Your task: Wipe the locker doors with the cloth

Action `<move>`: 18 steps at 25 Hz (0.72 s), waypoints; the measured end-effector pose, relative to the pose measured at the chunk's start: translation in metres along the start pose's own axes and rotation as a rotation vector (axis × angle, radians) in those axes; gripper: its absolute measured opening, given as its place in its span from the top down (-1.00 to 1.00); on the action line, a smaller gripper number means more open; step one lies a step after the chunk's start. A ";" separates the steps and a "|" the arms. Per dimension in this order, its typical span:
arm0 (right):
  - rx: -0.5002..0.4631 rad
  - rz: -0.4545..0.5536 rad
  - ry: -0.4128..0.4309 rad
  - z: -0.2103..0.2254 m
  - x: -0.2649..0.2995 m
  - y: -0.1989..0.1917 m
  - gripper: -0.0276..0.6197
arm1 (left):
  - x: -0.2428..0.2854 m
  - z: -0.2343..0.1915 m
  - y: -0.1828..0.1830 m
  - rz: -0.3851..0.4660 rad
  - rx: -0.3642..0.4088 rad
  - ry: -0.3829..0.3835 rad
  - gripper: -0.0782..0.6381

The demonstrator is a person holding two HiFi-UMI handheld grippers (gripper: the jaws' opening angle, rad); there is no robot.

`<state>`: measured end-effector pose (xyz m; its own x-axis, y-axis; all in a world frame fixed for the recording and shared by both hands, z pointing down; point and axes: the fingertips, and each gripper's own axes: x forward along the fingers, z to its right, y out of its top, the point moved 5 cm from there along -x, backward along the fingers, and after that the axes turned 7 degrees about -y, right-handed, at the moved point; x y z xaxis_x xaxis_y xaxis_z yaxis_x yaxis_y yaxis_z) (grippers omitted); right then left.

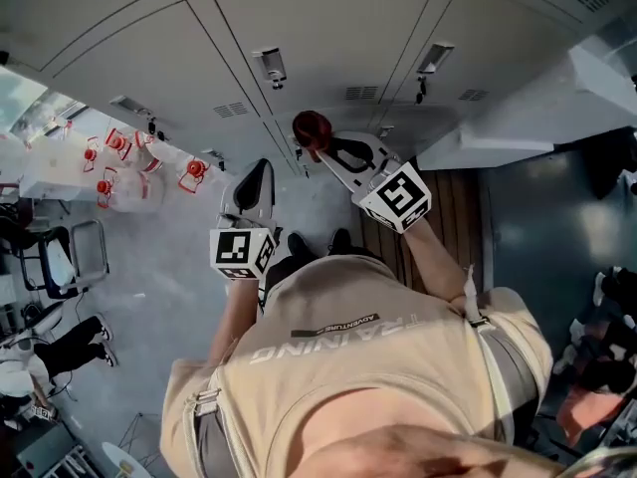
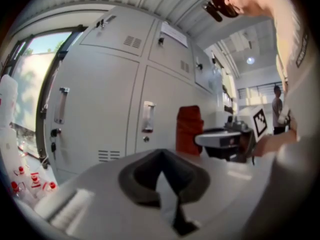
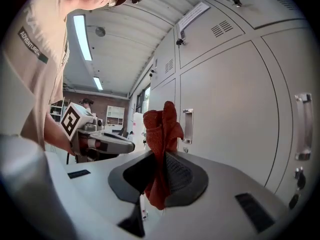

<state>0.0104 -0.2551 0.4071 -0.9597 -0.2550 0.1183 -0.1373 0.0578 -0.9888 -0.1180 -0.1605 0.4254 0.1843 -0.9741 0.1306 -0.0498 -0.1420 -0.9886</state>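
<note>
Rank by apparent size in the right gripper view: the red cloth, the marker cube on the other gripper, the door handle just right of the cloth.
1. red cloth, though it is nearest the camera
2. marker cube
3. door handle, about as tall as the cube but far narrower

Left gripper (image 2: 161, 159): jaws together, nothing between them; carried in front of the torso on the extended left forearm (image 1: 231, 312). Right gripper (image 3: 161, 166): jaws clamped on a red cloth (image 3: 161, 129) that bunches up past the tips; reaches further forward than the left, right forearm (image 1: 430, 257) outstretched
</note>
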 end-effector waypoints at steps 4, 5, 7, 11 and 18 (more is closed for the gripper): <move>-0.069 0.015 0.024 0.001 0.010 0.031 0.75 | -0.004 0.008 -0.006 -0.022 0.003 -0.029 0.77; -0.093 0.014 0.024 0.001 0.012 0.040 0.74 | -0.004 0.008 -0.005 -0.017 0.004 -0.037 0.77; -0.156 0.002 0.015 0.005 0.016 0.059 0.74 | -0.003 0.010 -0.003 0.004 0.012 -0.051 0.77; -0.390 -0.021 -0.119 0.012 0.026 0.109 0.74 | -0.011 0.004 -0.001 0.016 0.019 -0.066 0.77; -0.943 -0.114 -0.478 0.014 0.050 0.199 0.74 | -0.029 -0.018 0.003 0.033 0.028 -0.062 0.77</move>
<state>-0.0612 -0.2701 0.2151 -0.7612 -0.6470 -0.0446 -0.5518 0.6823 -0.4796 -0.1415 -0.1358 0.4205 0.2435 -0.9653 0.0943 -0.0297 -0.1046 -0.9941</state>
